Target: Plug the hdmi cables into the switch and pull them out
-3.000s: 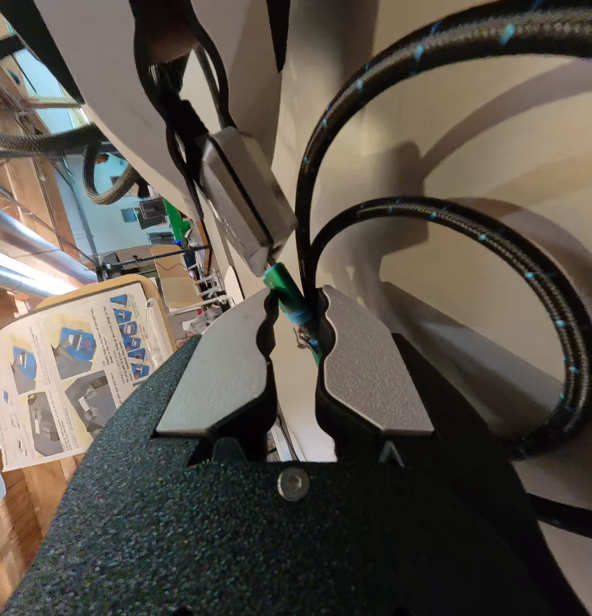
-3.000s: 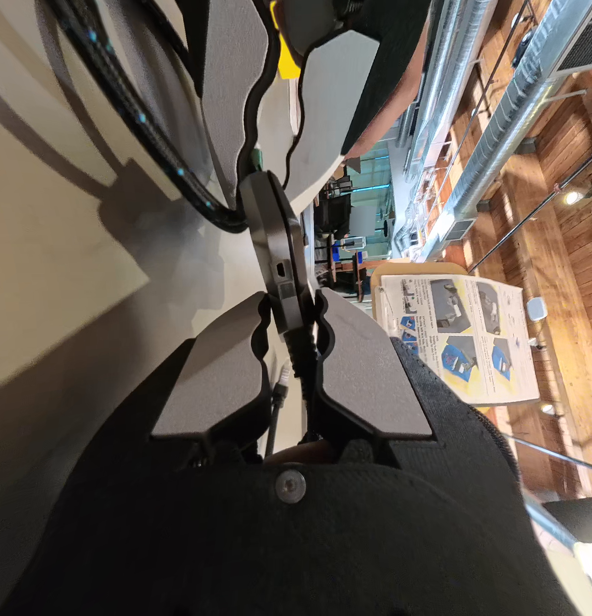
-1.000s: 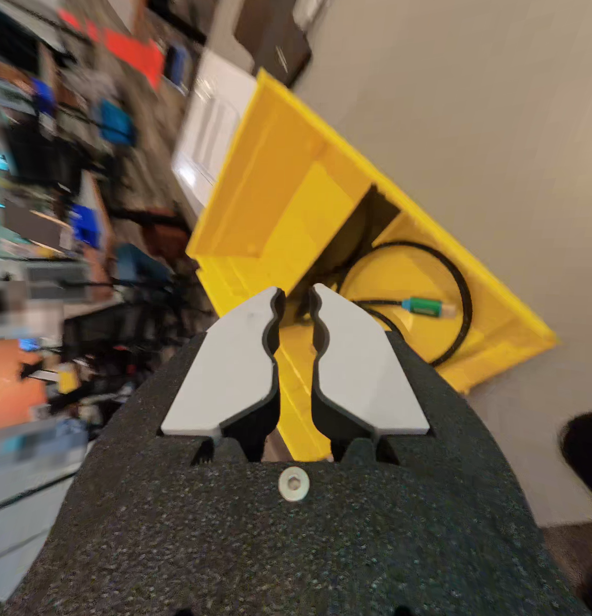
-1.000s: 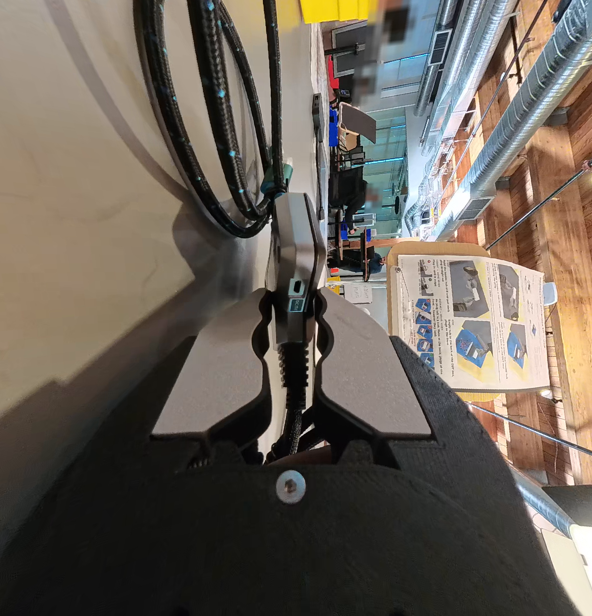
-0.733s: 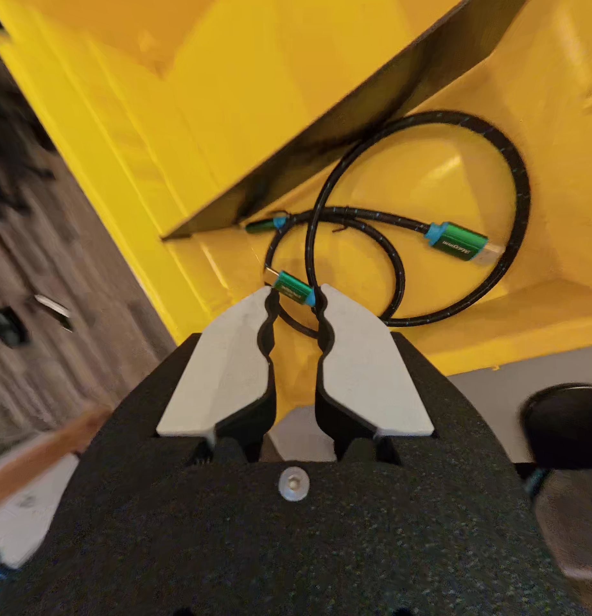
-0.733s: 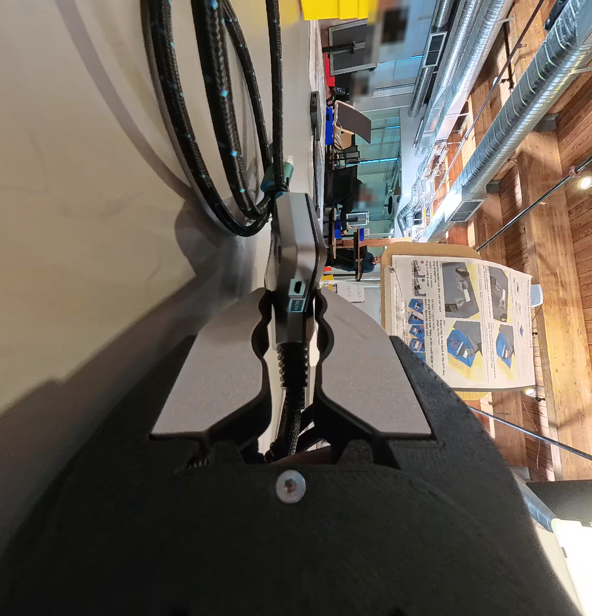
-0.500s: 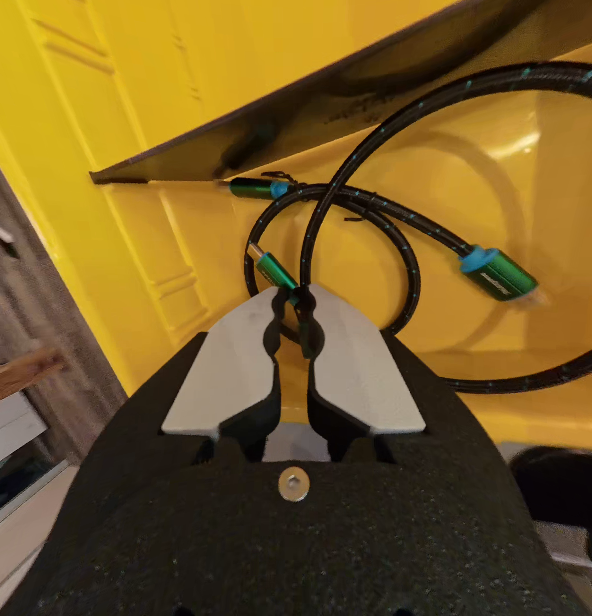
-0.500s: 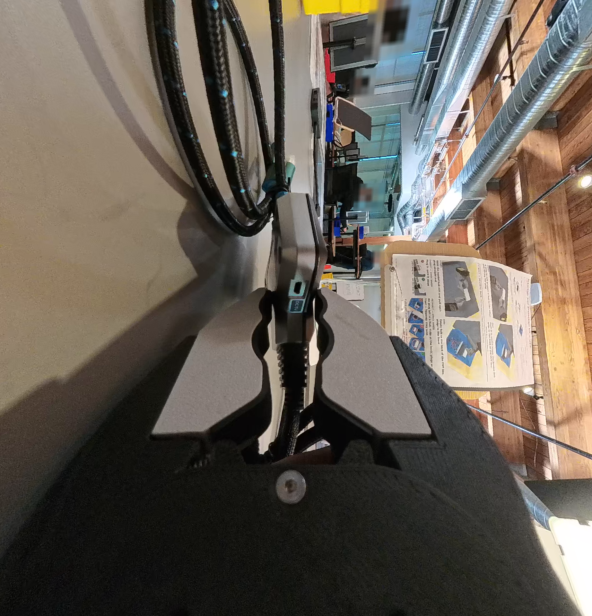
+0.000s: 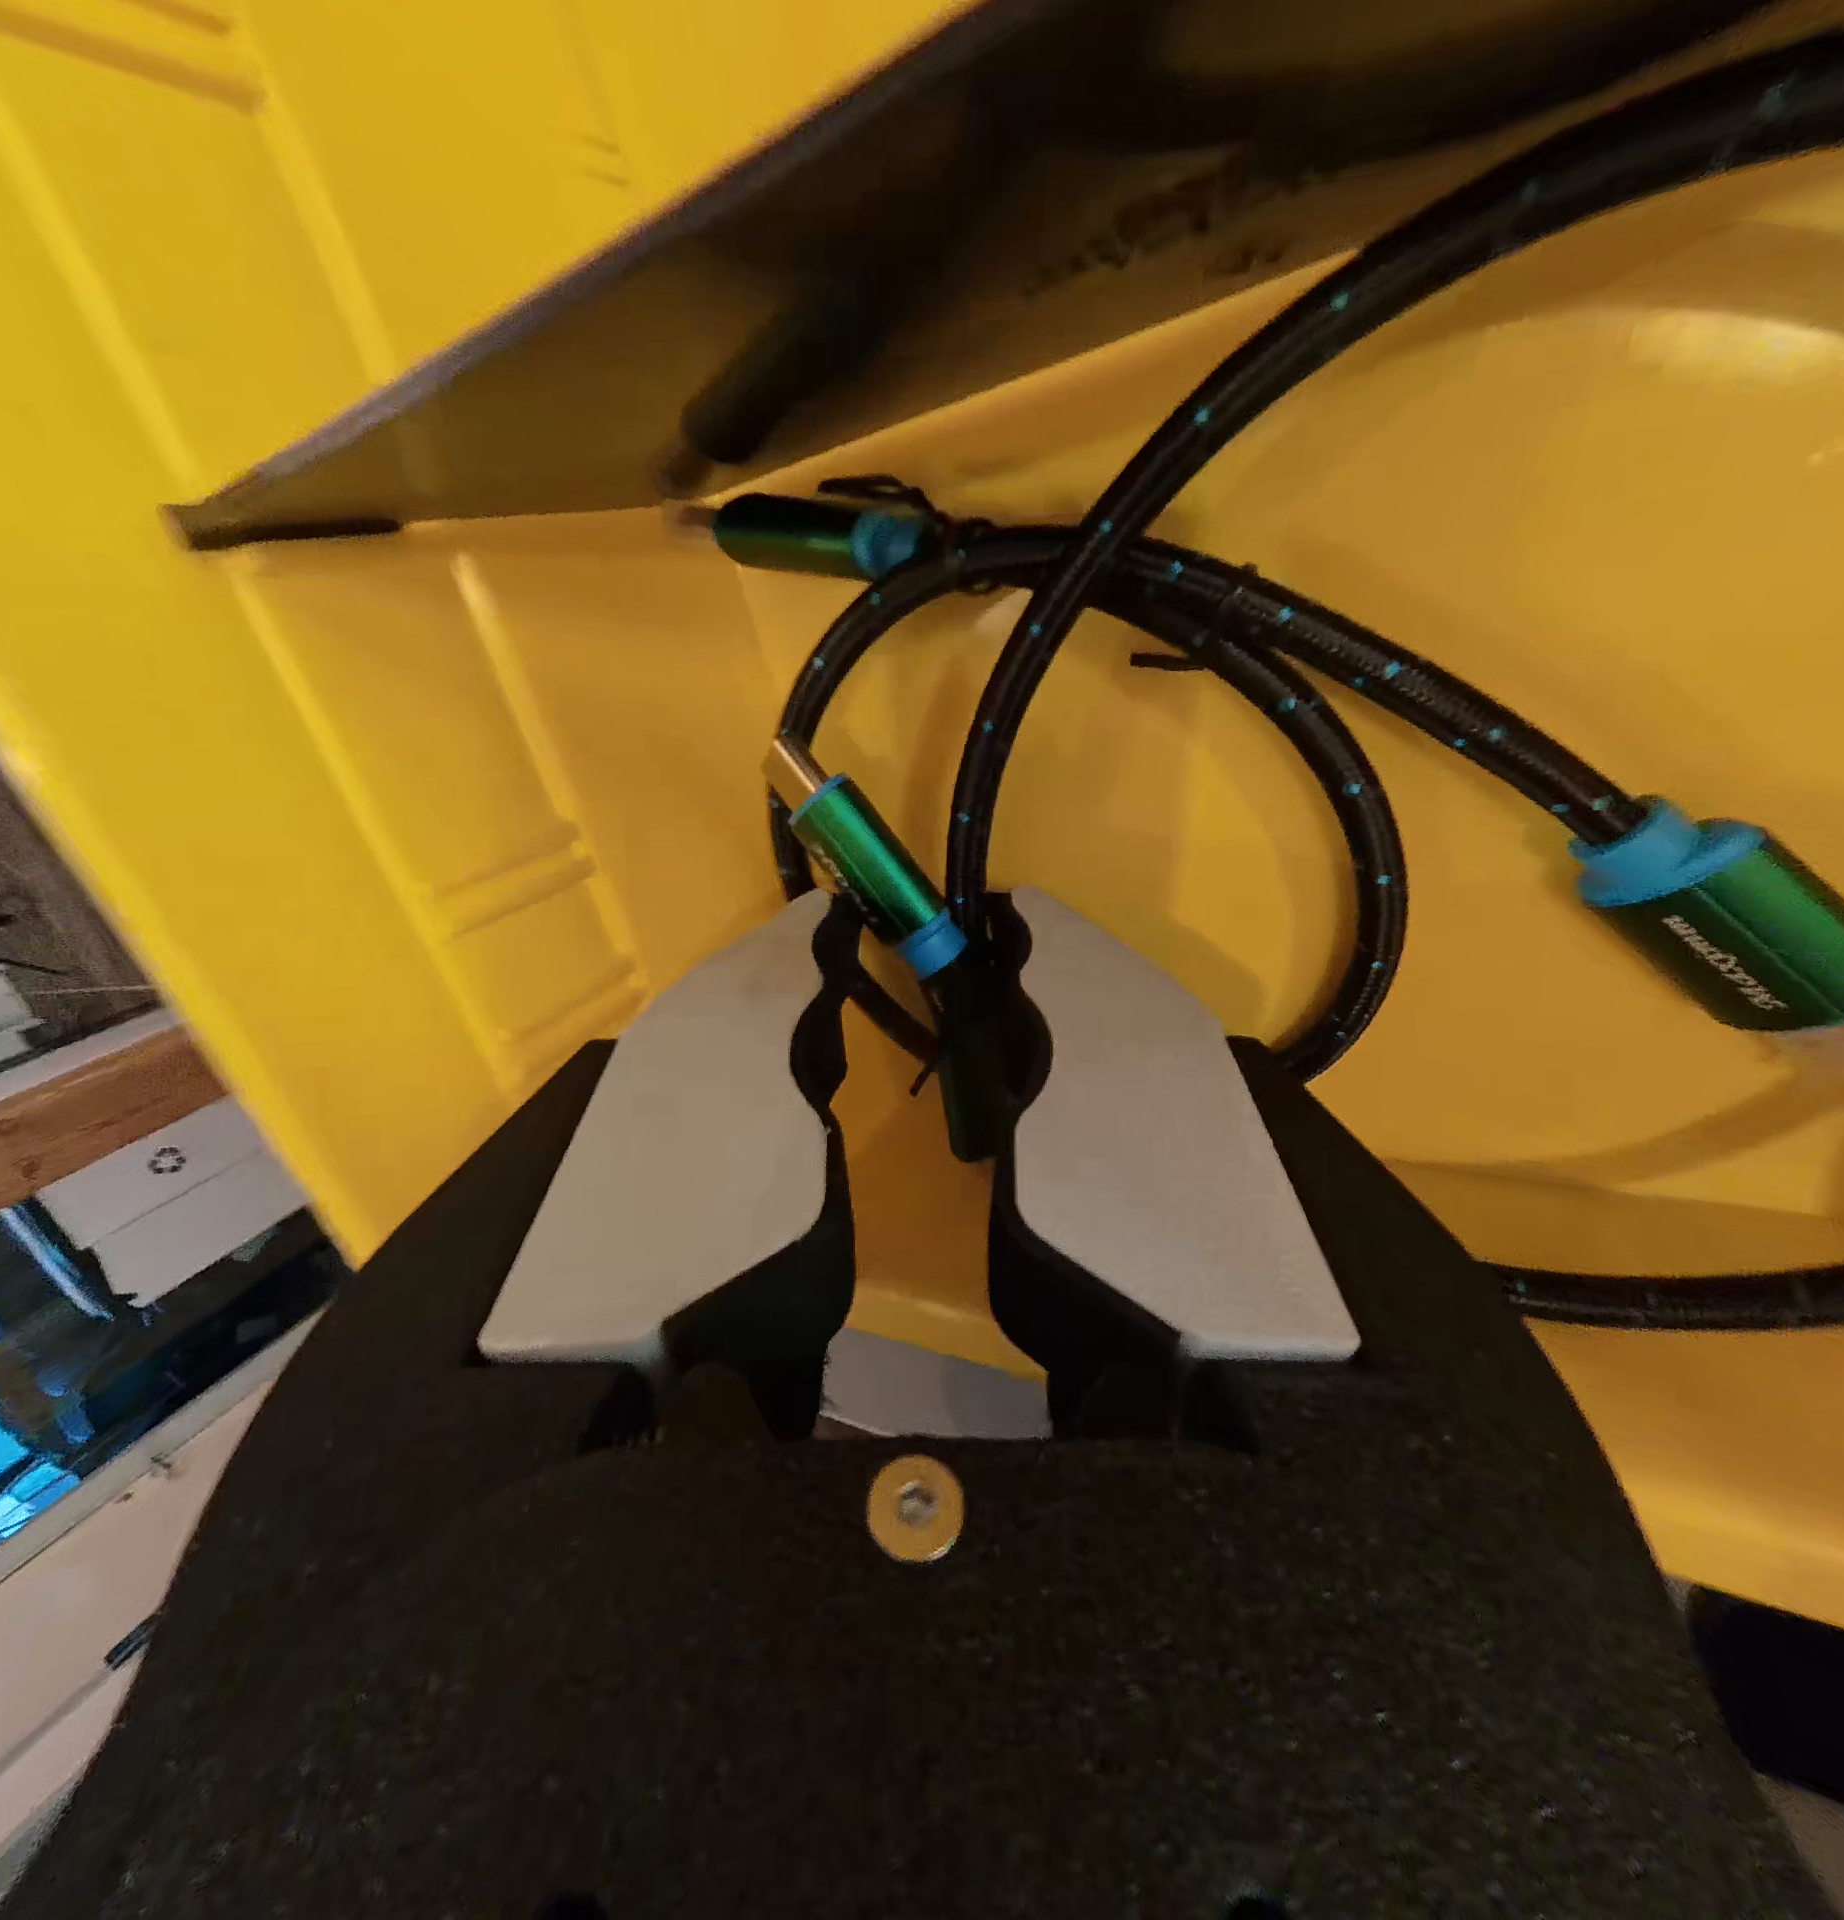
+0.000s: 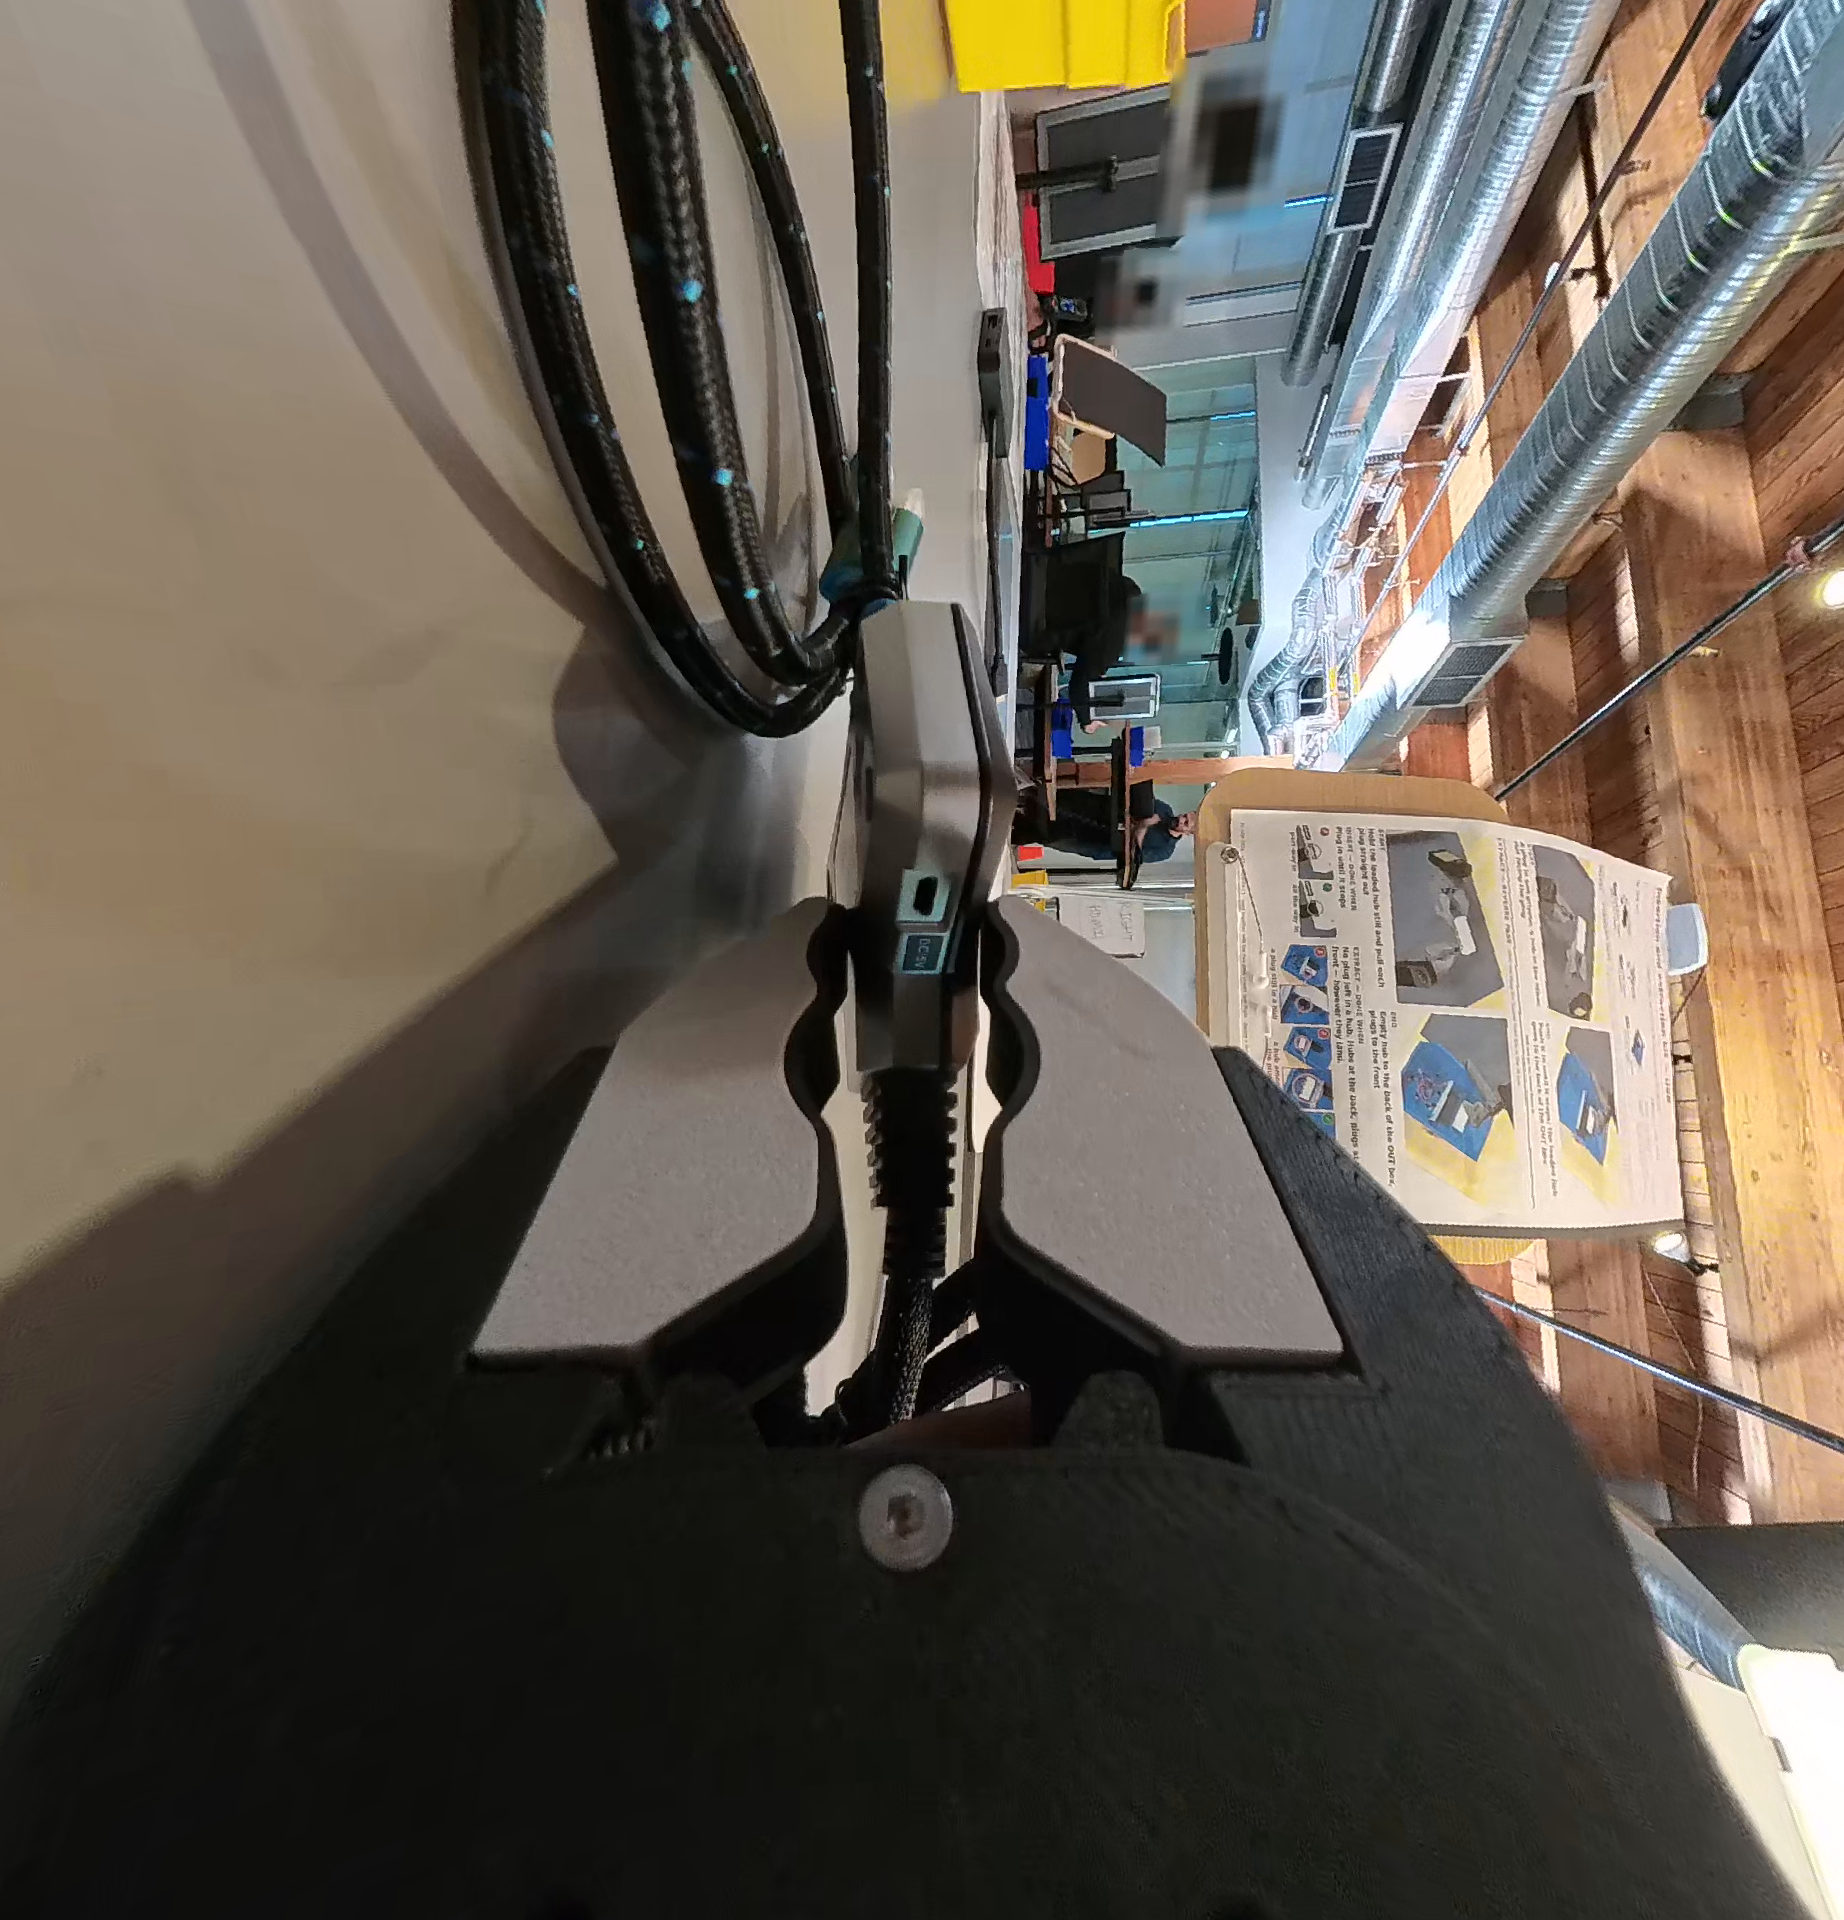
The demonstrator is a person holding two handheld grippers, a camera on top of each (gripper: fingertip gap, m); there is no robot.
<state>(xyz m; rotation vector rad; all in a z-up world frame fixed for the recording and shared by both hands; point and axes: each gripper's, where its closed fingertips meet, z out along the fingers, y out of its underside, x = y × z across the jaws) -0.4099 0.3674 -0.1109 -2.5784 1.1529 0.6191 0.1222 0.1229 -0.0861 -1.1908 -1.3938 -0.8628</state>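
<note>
Left wrist view: my left gripper [image 9: 923, 935] reaches into the yellow bin [image 9: 305, 727]. Its jaws stand partly apart. A small green plug [image 9: 866, 862] with a blue collar lies at the fingertips, its metal tip pointing away from me. There is a visible gap between the plug and the left pad, so I read this gripper as not clamped. A black braided cable [image 9: 1011, 727] runs down between the jaws, against the right finger. A larger green plug [image 9: 1749, 935] lies to the right of the small plug, and a third green plug [image 9: 793, 535] lies beyond it, under the dark divider [image 9: 897, 312].

Right wrist view: my right gripper [image 10: 913, 935] is closed on a grey hub [image 10: 918, 790]. Both pads press its flat sides. The hub's own lead [image 10: 902, 1247] runs back between the fingers. Coiled braided cables [image 10: 679, 364] lie on the pale table [image 10: 222, 623] just beyond the hub. An instruction sheet [image 10: 1437, 1018] stands to the right of the hub.
</note>
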